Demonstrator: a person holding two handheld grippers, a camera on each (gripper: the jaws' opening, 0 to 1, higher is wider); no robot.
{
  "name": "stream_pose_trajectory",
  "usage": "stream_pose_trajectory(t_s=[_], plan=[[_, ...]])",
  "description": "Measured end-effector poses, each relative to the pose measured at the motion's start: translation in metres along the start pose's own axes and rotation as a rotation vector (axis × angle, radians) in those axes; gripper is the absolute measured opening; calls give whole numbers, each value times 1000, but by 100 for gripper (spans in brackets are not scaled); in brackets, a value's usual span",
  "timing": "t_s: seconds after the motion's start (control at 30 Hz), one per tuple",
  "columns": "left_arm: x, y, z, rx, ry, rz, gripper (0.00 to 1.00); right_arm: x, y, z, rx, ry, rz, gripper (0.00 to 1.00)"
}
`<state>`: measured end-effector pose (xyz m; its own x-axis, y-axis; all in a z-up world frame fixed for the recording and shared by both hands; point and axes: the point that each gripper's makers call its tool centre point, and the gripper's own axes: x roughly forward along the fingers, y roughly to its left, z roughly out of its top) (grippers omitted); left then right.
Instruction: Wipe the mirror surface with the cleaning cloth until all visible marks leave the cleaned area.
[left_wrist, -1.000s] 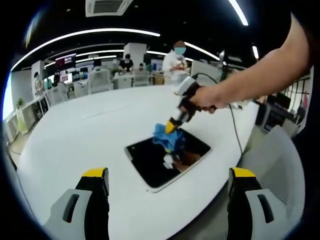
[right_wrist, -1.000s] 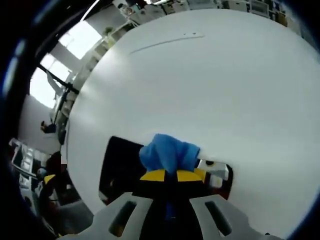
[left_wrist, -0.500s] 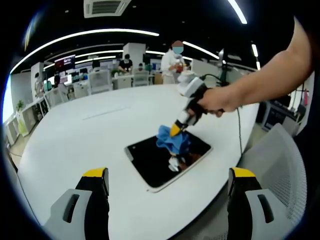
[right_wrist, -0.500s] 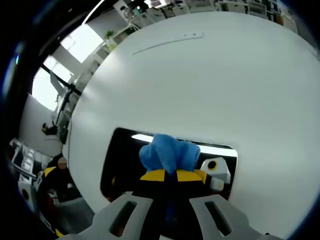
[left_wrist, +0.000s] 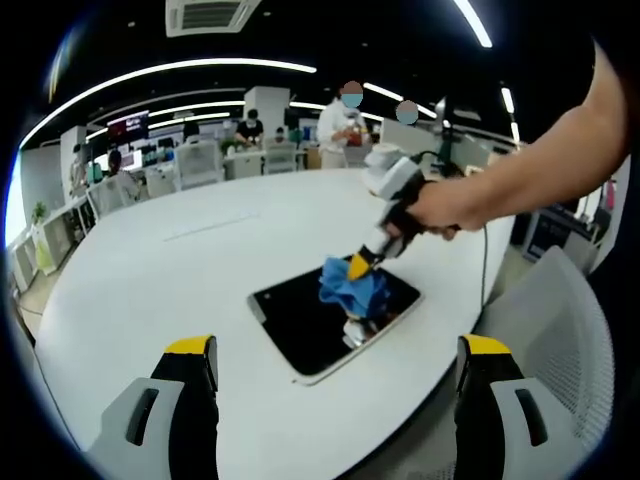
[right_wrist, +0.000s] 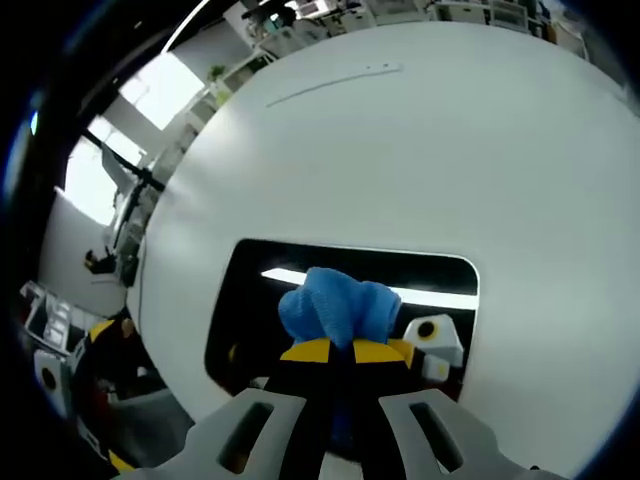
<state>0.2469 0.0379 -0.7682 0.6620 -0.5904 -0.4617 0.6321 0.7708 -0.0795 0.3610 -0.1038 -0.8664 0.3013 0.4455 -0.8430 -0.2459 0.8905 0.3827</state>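
Since a second ago my right tool (left_wrist: 361, 264) has carried the blue cleaning cloth (left_wrist: 352, 288) across the mirror (left_wrist: 300, 320) toward its far right corner, and the reflection of the ceiling light now runs wider over the glass in the right gripper view. That tool (right_wrist: 334, 351) is clamped on the cloth (right_wrist: 337, 309), its yellow-tipped jaws pinched together on the bunched fabric, which presses on the mirror (right_wrist: 250, 300). The mirror, dark with a pale frame, lies flat on the white counter (left_wrist: 150, 280) near the counter's near right edge. My left tool (left_wrist: 340, 375) hangs above the near edge of the counter, its jaws spread wide with nothing between them, well apart from the mirror. Beyond the counter's far edge, people (left_wrist: 340, 125) stand among desks.
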Motion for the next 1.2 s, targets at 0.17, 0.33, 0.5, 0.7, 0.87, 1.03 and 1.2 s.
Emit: stream_pose_trajectory(t_s=[0.17,0.33,0.5,0.7,0.87,1.03,1.2], plan=[[0,-2,2,-15,-12,-9,100,-4,2,-9,13,-3,12,0],[-2,14,-1,-60,-24,20,100,-6,3,-16,30,3,21,0],[-2,34,-7,-133,-20,54,100,-7,4,-25,35,8,32,0],[-3,27,-3,-92,-40,44,100,-9,7,-35,50,13,48,0],[1,12,-12,3,9,4,100,-12,9,-43,51,15,56,0],[3,7,-16,64,37,-5,100,-14,13,-51,61,21,63,0],[1,9,-17,22,47,0,100,-18,16,-60,44,19,73,0]])
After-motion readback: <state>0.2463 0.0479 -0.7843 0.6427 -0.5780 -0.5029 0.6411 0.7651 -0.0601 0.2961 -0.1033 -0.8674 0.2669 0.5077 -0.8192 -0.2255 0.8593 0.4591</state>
